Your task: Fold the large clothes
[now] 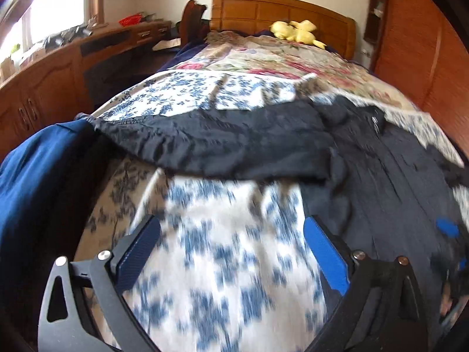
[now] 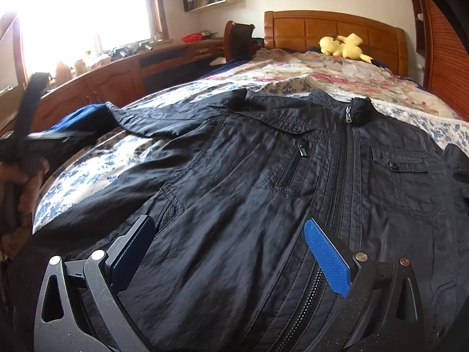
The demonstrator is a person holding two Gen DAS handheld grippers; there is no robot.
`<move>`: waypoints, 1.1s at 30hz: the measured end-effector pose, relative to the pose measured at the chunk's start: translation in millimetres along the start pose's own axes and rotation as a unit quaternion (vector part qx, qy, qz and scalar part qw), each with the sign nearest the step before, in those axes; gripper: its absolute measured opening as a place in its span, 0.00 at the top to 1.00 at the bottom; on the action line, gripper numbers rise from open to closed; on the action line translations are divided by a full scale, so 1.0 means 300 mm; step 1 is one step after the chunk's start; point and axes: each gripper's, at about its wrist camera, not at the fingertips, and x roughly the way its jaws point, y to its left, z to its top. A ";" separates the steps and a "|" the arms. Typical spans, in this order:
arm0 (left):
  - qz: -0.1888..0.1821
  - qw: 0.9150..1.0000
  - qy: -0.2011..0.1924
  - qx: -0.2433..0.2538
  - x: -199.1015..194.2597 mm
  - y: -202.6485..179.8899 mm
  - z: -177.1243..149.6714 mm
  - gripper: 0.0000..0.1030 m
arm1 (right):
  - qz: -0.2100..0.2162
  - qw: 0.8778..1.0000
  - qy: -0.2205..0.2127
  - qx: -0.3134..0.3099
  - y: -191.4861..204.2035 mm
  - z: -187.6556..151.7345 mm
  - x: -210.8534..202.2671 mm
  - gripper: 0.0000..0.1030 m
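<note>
- Two grippers are in view, both with their blue-padded fingers spread wide and nothing between them.
- The left gripper (image 1: 231,249) hangs over the blue-and-white floral bedspread (image 1: 222,264), which is blurred in its own view; the bare sheet fills the gap between its textured pads.
- The right gripper (image 2: 230,252) sits low over the front of the black crinkled nylon jacket (image 2: 263,176), near the foot edge of the bed; whether the fingers touch the cloth cannot be told.
- That jacket lies face up and spread flat across the foot half of the bed, collar toward the headboard, its central zipper (image 2: 337,193) closed and running toward the right gripper's right finger.
- Fabric is thin, matte and finely wrinkled, with stitched seams, a slanted zip pocket and a snap-flap chest pocket (image 2: 398,164).
- One sleeve (image 1: 211,146) stretches out toward the left edge of the bed, ending at a gathered cuff beside a dark blue smooth cloth (image 1: 35,182).
- Beyond the collar the bed carries a pink-and-cream floral quilt (image 2: 322,73), open up to a yellow plush toy (image 2: 343,45) by the carved wooden headboard (image 2: 331,28).
- Wooden cabinets (image 2: 117,79) run along the bed's left side; a slatted wooden wardrobe (image 2: 445,67) stands to the right.
</note>
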 end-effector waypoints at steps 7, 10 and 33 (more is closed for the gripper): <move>-0.002 0.999 -0.002 -0.052 0.141 0.083 0.155 0.10 | 0.001 1.000 0.000 0.004 -0.009 0.001 0.000 0.00; 0.005 0.997 0.022 -0.079 0.225 0.140 0.174 0.13 | 0.004 1.000 0.002 0.006 -0.010 0.001 0.003 0.00; 0.069 0.991 0.021 -0.110 0.294 0.133 0.277 1.00 | 0.003 1.000 -0.001 0.001 -0.004 -0.001 0.001 0.00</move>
